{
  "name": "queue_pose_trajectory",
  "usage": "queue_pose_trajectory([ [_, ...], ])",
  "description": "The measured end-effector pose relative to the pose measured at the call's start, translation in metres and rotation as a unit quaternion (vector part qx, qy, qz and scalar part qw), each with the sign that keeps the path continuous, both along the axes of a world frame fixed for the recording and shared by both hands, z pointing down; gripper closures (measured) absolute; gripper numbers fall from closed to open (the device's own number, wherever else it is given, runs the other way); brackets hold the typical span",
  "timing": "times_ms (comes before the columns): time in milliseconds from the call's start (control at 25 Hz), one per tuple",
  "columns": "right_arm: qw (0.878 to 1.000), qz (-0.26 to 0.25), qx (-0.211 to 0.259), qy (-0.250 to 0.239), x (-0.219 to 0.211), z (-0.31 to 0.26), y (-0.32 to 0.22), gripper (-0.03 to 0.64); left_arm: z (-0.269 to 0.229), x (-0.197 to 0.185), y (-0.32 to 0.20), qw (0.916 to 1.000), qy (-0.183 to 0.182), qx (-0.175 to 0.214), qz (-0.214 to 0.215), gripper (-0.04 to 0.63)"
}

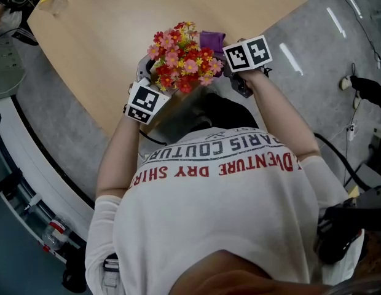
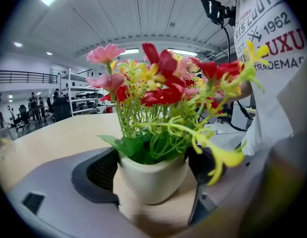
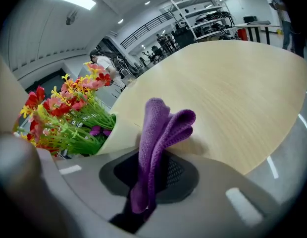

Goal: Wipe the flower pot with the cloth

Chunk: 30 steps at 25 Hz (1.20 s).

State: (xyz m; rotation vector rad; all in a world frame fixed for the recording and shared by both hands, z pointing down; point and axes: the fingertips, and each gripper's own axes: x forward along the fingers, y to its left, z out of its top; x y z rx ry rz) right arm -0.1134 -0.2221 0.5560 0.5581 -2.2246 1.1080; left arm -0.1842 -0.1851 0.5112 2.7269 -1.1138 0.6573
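A small cream flower pot (image 2: pixel 152 178) with red, pink and yellow artificial flowers (image 1: pixel 181 57) stands on the light wooden table (image 1: pixel 117 35) near its front edge. My left gripper (image 2: pixel 152 182) is closed around the pot, one dark pad (image 2: pixel 100 171) against each side. In the head view its marker cube (image 1: pixel 146 101) sits just left of the flowers. My right gripper (image 3: pixel 146 182) is shut on a folded purple cloth (image 3: pixel 158 143), which sticks up past the jaws. The cloth (image 1: pixel 211 40) hangs just right of the flowers, apart from the pot. The pot is hidden under the blooms in the head view.
The table's rounded edge (image 1: pixel 110 131) runs close to the person's body. A clear plastic item (image 1: pixel 52 3) lies on the far left corner. Grey floor with cables (image 1: pixel 338 152) lies to the right, and white equipment (image 1: pixel 31 165) stands at the left.
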Motion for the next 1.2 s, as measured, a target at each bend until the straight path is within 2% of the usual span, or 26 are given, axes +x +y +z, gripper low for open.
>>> queue_pose_trajectory([
  [160, 1.000, 0.008, -0.005, -0.005, 0.002, -0.003, 0.002, 0.560, -0.001, 0.002, 0.003, 1.0000, -0.003, -0.008, -0.003, 0.149],
  [280, 1.000, 0.015, 0.001, -0.014, 0.004, -0.006, 0.000, 0.560, -0.007, -0.001, 0.004, 0.9996, -0.010, 0.012, -0.022, 0.149],
  [360, 1.000, 0.015, 0.005, -0.015, 0.006, -0.007, -0.002, 0.560, -0.010, -0.005, 0.006, 0.9980, -0.019, 0.034, -0.050, 0.147],
  [480, 1.000, 0.012, 0.010, -0.017, 0.009, -0.008, -0.001, 0.560, -0.007, -0.013, 0.011, 0.9933, 0.007, 0.034, -0.110, 0.147],
  [640, 1.000, 0.014, 0.018, -0.020, 0.015, -0.010, -0.001, 0.560, 0.001, -0.020, 0.016, 0.9767, 0.065, 0.004, -0.205, 0.147],
  [800, 0.999, 0.021, 0.021, -0.027, 0.024, -0.014, 0.001, 0.560, 0.007, -0.003, 0.023, 0.9618, 0.106, -0.011, -0.252, 0.144],
  [880, 0.999, 0.022, 0.020, -0.031, 0.028, -0.022, 0.004, 0.560, 0.003, 0.004, 0.022, 0.9536, 0.108, -0.010, -0.281, 0.118],
  [1040, 0.999, 0.016, 0.024, -0.032, 0.040, -0.029, 0.006, 0.560, 0.001, 0.004, 0.012, 0.9326, 0.094, 0.003, -0.348, 0.115],
  [1120, 0.999, 0.015, 0.025, -0.035, 0.047, -0.030, 0.005, 0.560, 0.002, 0.005, 0.006, 0.9280, 0.082, 0.011, -0.363, 0.115],
  [1200, 0.999, 0.012, 0.024, -0.039, 0.050, -0.030, 0.005, 0.560, 0.003, 0.006, 0.003, 0.9273, 0.075, 0.011, -0.367, 0.115],
])
